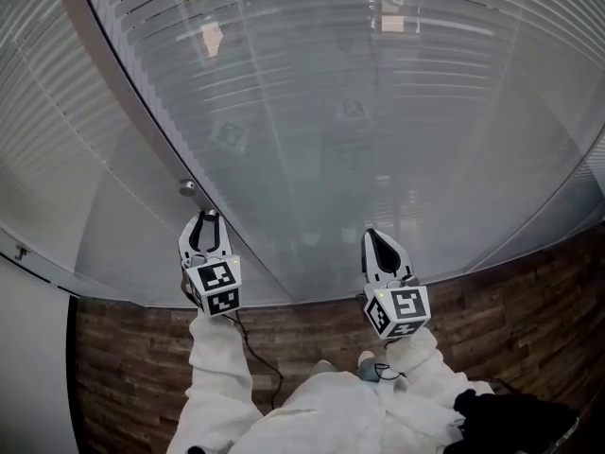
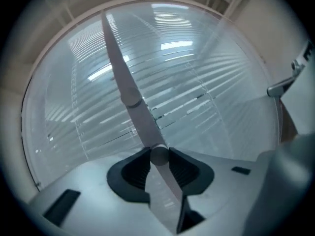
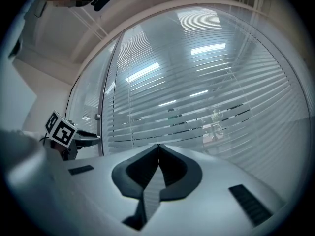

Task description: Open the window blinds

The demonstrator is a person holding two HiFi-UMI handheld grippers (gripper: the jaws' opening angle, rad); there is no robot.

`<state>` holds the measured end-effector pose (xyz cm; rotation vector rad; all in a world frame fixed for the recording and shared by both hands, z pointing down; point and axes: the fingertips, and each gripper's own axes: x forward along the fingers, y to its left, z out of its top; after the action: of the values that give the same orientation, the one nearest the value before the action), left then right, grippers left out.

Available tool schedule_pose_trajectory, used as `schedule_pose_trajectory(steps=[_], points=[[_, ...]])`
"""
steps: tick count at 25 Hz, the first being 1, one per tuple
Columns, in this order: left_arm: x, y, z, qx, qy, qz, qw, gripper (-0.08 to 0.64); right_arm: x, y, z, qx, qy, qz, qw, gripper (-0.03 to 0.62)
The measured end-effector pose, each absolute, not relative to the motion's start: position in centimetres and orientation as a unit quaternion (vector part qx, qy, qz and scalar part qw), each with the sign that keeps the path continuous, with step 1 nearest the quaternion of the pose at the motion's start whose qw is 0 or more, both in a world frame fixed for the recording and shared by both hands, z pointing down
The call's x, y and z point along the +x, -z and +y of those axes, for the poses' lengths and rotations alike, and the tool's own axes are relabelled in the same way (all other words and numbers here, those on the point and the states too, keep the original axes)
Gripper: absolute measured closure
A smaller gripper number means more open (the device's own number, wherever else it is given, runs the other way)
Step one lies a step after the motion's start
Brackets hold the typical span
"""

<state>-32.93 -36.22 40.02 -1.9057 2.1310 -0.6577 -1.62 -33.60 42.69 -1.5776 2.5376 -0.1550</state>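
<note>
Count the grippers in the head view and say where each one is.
2. The left gripper is at the window frame, closed on a knob; the right gripper hangs shut before the blinds. None hidden.

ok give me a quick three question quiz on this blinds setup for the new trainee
1. What sits between the left gripper's jaws? A) a cord B) a round knob on the window frame C) nothing
2. True or false: the right gripper is clamped on a blind slat.
3. Fill in: the blinds sit ___ the glass pane.

Key: 1 B. 2 false, its jaws are together on nothing. 3 behind.
</note>
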Motion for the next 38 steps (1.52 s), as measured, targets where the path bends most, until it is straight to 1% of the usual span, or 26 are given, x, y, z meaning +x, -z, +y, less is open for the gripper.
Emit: schedule_pose_trajectory(steps=[5, 8, 13, 20, 29, 34, 38], points=[[-32.9, -40.0, -35.9, -0.655, 0.121, 0.745, 0.031, 0.439, -1.1, -42.9, -33.5, -0.529, 0.051, 0.844, 0.076, 0.58], [-32.7, -39.8, -35.6, -0.656, 0.076, 0.751, -0.002, 0.439, -0.7, -42.8, -33.4, -0.531, 0.05, 0.843, 0.077, 0.58], [-33.2, -39.4, -35.9, -0.654, 0.037, 0.755, -0.031, 0.439, -0.6, -42.3, -33.8, -0.532, 0.048, 0.842, 0.076, 0.58], [-33.2, -39.4, -35.5, -0.65, -0.055, 0.75, -0.111, 0.439, -0.1, -42.4, -33.6, -0.533, 0.05, 0.841, 0.077, 0.58], [-33.6, -39.4, -35.5, -0.643, -0.142, 0.732, -0.173, 0.439, 0.4, -42.5, -33.5, -0.536, 0.051, 0.839, 0.077, 0.58], [-32.4, -40.0, -35.4, -0.645, -0.194, 0.704, -0.225, 0.439, 0.9, -42.4, -33.1, -0.535, 0.051, 0.84, 0.077, 0.58], [-33.0, -40.1, -35.7, -0.633, -0.249, 0.685, -0.263, 0.439, 0.4, -42.3, -33.5, -0.534, 0.052, 0.84, 0.075, 0.58]])
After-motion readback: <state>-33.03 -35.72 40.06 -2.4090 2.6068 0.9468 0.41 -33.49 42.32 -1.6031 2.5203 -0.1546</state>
